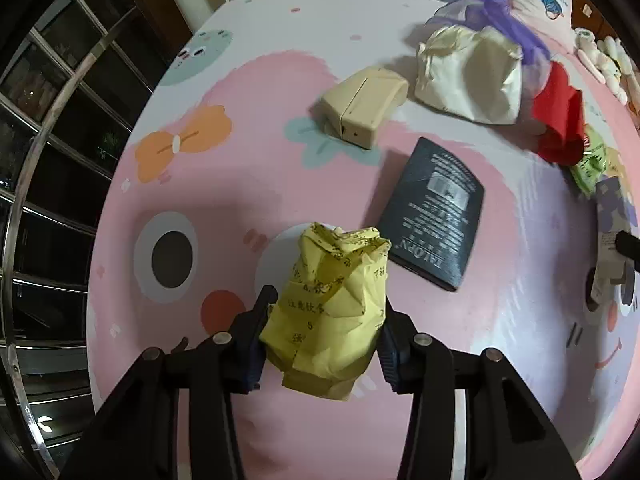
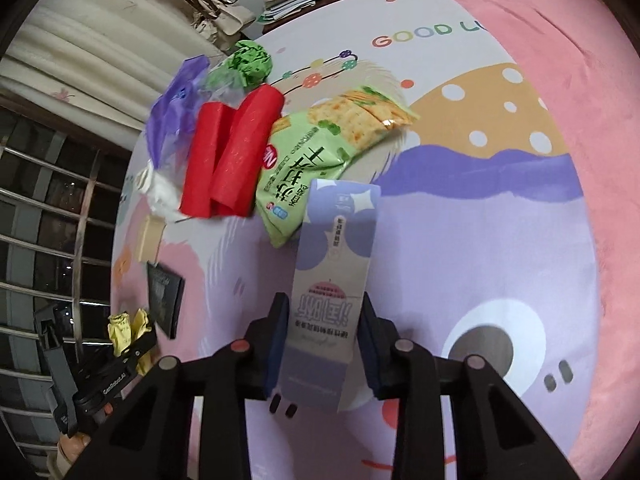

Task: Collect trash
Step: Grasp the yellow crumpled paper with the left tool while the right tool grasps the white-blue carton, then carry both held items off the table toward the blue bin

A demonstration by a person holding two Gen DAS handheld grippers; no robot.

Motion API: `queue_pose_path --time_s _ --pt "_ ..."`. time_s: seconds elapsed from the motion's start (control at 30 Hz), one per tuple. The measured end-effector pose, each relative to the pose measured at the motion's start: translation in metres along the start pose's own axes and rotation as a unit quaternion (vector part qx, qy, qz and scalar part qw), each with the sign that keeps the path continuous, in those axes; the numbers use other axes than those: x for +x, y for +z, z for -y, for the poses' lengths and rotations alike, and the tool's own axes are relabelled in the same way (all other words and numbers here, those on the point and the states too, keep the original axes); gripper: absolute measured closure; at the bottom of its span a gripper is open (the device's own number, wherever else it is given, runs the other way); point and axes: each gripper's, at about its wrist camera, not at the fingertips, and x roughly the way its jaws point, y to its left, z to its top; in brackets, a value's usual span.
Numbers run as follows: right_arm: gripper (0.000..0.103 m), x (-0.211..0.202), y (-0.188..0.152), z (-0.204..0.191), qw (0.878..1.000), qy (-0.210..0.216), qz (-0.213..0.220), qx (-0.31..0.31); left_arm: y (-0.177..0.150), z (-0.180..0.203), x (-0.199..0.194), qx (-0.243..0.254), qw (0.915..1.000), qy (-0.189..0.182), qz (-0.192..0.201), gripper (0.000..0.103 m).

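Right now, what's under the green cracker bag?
The green cracker bag lies on the printed mat. Its left edge tucks beneath the red folded paper, and the purple-and-white carton covers its lower end. Whatever lies beneath the bag is hidden.

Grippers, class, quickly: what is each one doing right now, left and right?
Left gripper: closed on the crumpled yellow paper.
Right gripper: closed on the lilac carton, fingers pressing its sides.
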Motion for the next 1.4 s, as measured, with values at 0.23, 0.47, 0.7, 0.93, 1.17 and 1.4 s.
queue_pose_path --time_s 0.23,0.47,0.7,0.93,1.17,1.4 --pt "0.071 -0.015 -0.017 -0.016 1.0 0.02 0.008 -0.008 -0.017 -0.001 -0.037 -0.003 0.9995 -0.021 0.025 0.059" --pt "0.071 -0.026 -0.048 -0.042 0.999 0.027 0.014 -0.029 -0.032 -0.007 -0.067 -0.007 0.9971 -0.061 0.046 0.059" --pt "0.071 -0.041 -0.087 -0.075 0.998 0.023 0.027 -0.049 -0.062 -0.022 -0.091 0.006 0.9936 -0.095 0.06 0.059" --pt "0.071 -0.055 -0.146 -0.115 0.997 0.02 0.044 -0.063 -0.102 -0.052 -0.115 0.034 0.9894 -0.12 0.075 0.059" --pt "0.071 -0.062 -0.214 -0.145 0.996 0.009 0.06 -0.061 -0.151 -0.077 -0.126 0.081 0.9837 -0.14 0.078 0.058" --pt "0.071 -0.067 -0.285 -0.156 0.997 0.001 0.07 -0.041 -0.199 -0.095 -0.125 0.126 0.9767 -0.16 0.068 0.058"
